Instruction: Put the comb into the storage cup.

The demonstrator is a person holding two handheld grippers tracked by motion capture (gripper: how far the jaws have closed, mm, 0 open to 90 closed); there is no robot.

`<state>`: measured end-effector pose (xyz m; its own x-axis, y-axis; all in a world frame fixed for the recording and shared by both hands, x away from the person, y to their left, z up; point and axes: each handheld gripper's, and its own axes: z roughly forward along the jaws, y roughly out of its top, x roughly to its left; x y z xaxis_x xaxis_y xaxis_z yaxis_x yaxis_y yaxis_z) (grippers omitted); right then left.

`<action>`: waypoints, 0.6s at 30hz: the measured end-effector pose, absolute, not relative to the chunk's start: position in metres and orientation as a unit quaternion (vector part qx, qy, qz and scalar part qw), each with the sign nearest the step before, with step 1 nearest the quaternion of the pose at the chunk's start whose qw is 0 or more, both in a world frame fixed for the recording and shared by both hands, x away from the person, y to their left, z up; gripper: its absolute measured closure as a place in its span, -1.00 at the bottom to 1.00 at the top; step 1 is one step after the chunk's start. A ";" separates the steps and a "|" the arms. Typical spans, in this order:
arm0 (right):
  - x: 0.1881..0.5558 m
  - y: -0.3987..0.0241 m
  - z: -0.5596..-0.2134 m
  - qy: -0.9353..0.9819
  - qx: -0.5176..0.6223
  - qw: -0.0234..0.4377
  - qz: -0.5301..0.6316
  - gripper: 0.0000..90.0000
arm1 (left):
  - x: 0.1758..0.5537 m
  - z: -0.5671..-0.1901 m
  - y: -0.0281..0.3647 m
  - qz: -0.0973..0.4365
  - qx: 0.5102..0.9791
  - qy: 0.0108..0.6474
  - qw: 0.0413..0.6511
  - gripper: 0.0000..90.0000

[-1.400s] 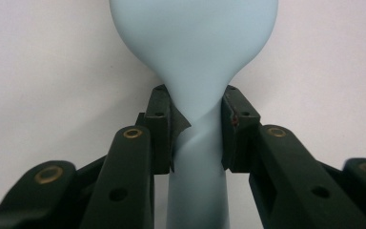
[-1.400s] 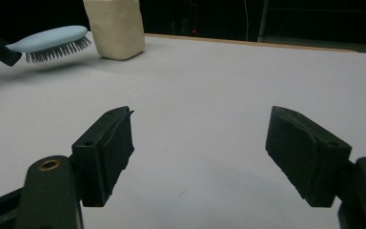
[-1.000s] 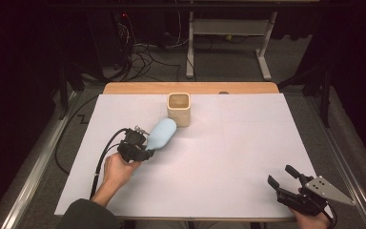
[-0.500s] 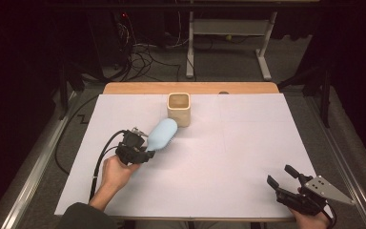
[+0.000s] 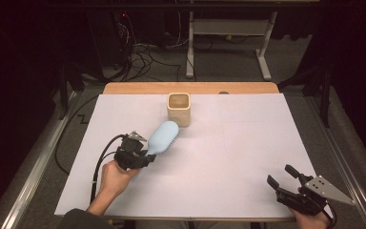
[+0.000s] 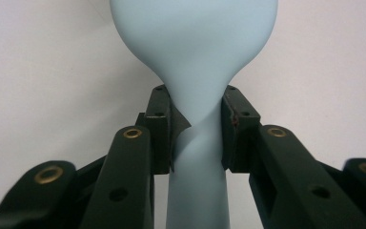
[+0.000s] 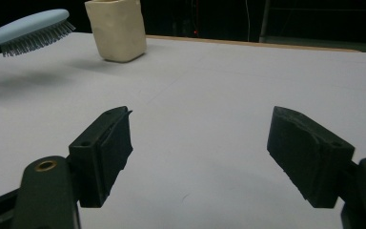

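At the near right corner of the white table sheet (image 5: 228,162), well apart from the cream square cup (image 5: 178,109) taken here as the landmark, the right gripper (image 5: 282,177) is held low in a hand, its grey three-cornered plate turned outward. In the right gripper view its two black jaws are seen standing wide apart over bare sheet, with nothing between them and no contact made with any object. Nearer the cup, on its near left side, the left gripper (image 5: 145,157) is gripped in the left hand (image 5: 114,177), with a black cable trailing back from it toward the table's near edge. Its jaws are clamped on the narrow neck of a pale blue hairbrush (image 5: 163,137); in the left gripper view the pads (image 6: 162,125) are seen pressed against both sides of the handle just below the point where the brush head widens. The brush head is directed toward the cup and ends just beside its near left corner; whether the two touch cannot be told from the high view. In the right gripper view the hairbrush (image 7: 26,29) is seen raised above the sheet with its bristles facing down and a shadow lying beneath it, at the left of the cup (image 7: 116,28). The cup is found standing upright on the far middle part of the sheet, open at the top. Behind the cup, a strip of wooden tabletop (image 5: 190,88) is left uncovered along the far edge.
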<state>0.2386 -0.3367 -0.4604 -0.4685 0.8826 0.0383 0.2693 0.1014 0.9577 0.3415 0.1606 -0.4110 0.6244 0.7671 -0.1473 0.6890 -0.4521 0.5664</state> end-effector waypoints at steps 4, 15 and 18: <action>0.238 -0.336 -0.460 0.680 0.421 0.296 0.522 -0.47 | 0.337 -0.410 0.161 0.065 0.849 0.426 0.305 0.54; 0.240 -0.332 -0.458 0.685 0.416 0.293 0.521 -0.46 | 0.323 -0.408 0.163 0.066 0.848 0.417 0.321 0.54; 0.238 -0.329 -0.455 0.683 0.405 0.303 0.526 -0.46 | 0.319 -0.408 0.165 0.065 0.849 0.414 0.323 0.54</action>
<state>0.2376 -0.3286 -0.4550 -0.4875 0.8730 0.0125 0.2351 0.1174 0.9649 0.3194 0.1645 -0.4081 0.6490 0.7444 -0.1570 0.6608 -0.4493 0.6012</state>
